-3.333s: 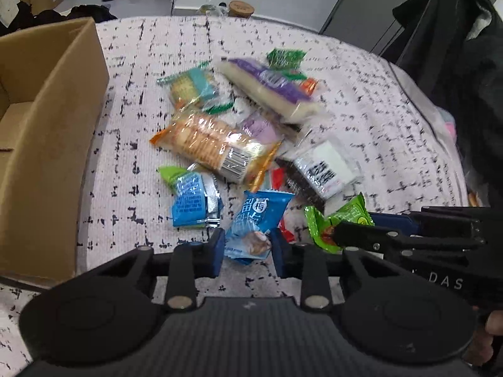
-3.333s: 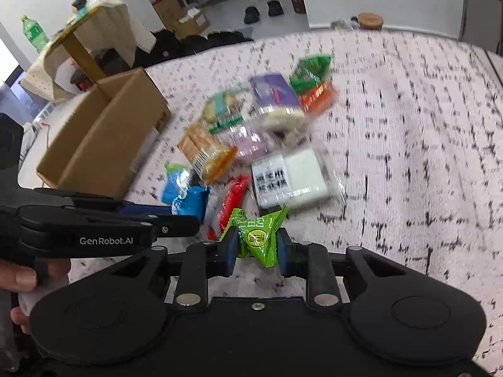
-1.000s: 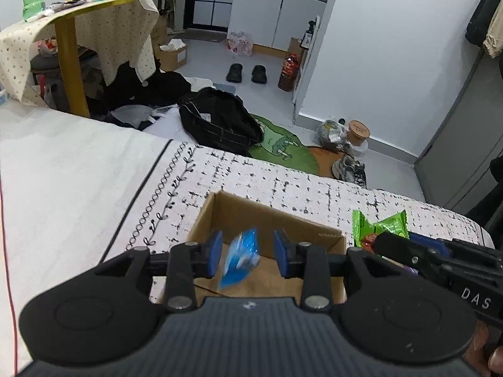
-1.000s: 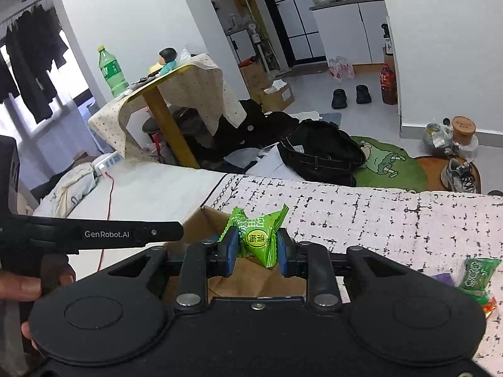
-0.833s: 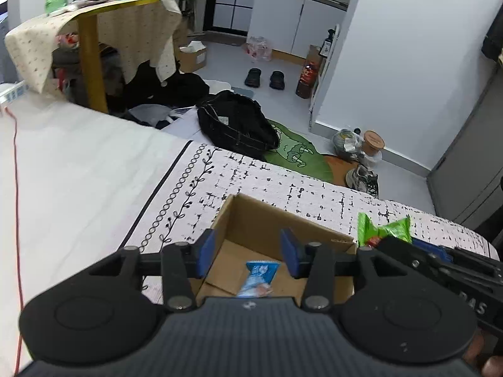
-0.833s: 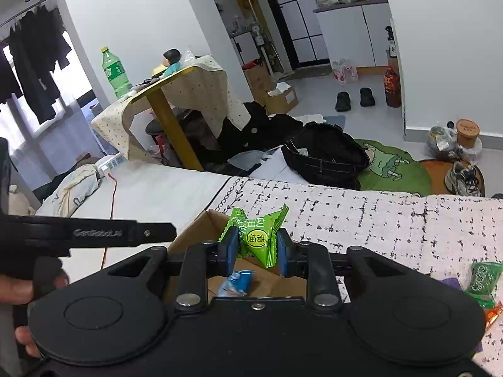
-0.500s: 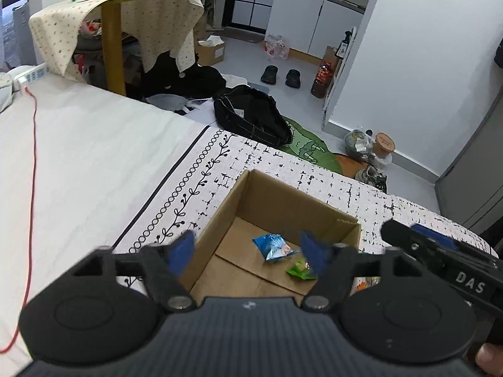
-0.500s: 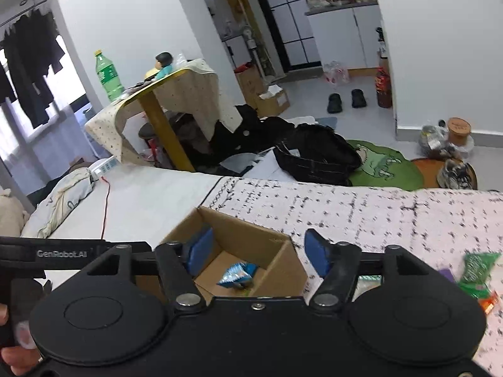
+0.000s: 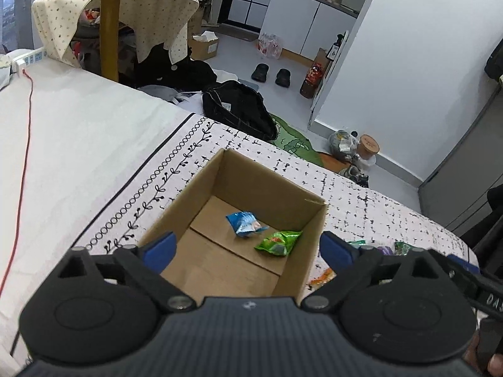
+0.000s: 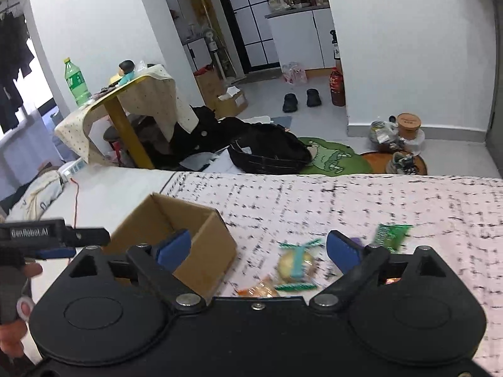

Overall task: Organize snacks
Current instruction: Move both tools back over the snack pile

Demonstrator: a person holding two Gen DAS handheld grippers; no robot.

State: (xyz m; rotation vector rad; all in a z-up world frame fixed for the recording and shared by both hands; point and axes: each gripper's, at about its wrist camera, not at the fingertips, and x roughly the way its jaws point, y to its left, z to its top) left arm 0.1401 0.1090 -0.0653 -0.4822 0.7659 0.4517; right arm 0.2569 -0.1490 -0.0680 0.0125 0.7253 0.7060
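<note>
An open cardboard box [image 9: 201, 185] [image 10: 201, 251] stands on the black-flecked white bedspread. A blue snack packet [image 9: 245, 223] and a green snack packet [image 9: 278, 242] lie on its floor. My left gripper [image 9: 248, 248] hangs over the box's near end, its jaws still opening, with nothing between them. My right gripper [image 10: 257, 248] sits to the right of the box, its jaws also opening and empty, above blurred snacks: a round biscuit pack [image 10: 295, 264], an orange pack [image 10: 257, 290] and a green packet [image 10: 391, 232].
More snack packets [image 9: 399, 246] lie on the bedspread right of the box. A red cable [image 9: 26, 144] runs across the plain sheet at left. Beyond the bed's edge are a black bag [image 10: 270, 149], a draped yellow table [image 10: 125, 106] and shoes [image 9: 272, 73].
Both grippers let go of their packets, blue from the left and green from the right, which now lie in the box. The jaws have spread wide. The right gripper has swung right, toward the snacks.
</note>
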